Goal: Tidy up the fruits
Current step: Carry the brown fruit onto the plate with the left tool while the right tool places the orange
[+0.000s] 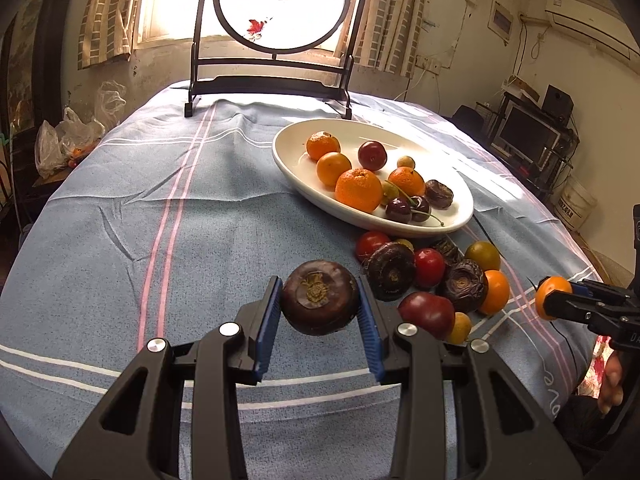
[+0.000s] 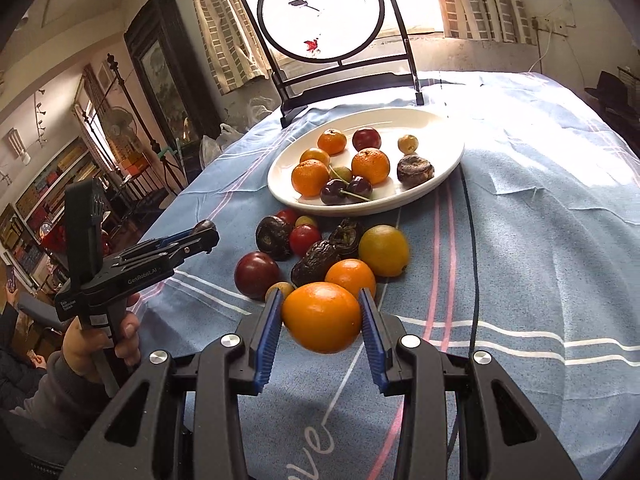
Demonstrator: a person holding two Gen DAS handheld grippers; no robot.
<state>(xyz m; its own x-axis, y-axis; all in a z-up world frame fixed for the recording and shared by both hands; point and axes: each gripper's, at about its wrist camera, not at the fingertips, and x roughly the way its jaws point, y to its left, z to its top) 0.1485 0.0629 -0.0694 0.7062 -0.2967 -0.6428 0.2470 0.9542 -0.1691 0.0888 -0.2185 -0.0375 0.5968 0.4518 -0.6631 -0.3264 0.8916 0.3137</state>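
My left gripper (image 1: pixel 319 300) holds a dark brown, flattened round fruit with a dry, rosette-like crown (image 1: pixel 320 297), its blue ribbed pads (image 1: pixel 269 320) pressed against both sides, lifted clear of the cloth. My right gripper (image 2: pixel 321 317) is clamped the same way on a smooth, glossy orange citrus fruit (image 2: pixel 322 317), also off the surface.

Just beyond both lies a loose heap of fruit (image 2: pixel 316 248) on the bench: smooth red and maroon plum-like rounds, wrinkled dark brown ones, a yellow-green citrus and another orange one, several touching each other.

Farther still, right behind the heap, sits a shallow oval white ceramic dish (image 1: pixel 460 196). Its glazed bowl carries four dimpled orange mandarins, a dark red round fruit, two shiny dark cherries with thin stems, small yellowish rounds and one shrivelled brown fruit.

The bench wears a soft blue woven cloth (image 1: pixel 120 208) with pink and white stripes, lightly creased. At its far edge stands a dark wooden-looking frame with a round translucent panel painted with birds and branches (image 1: pixel 282 0), backlit by the window.
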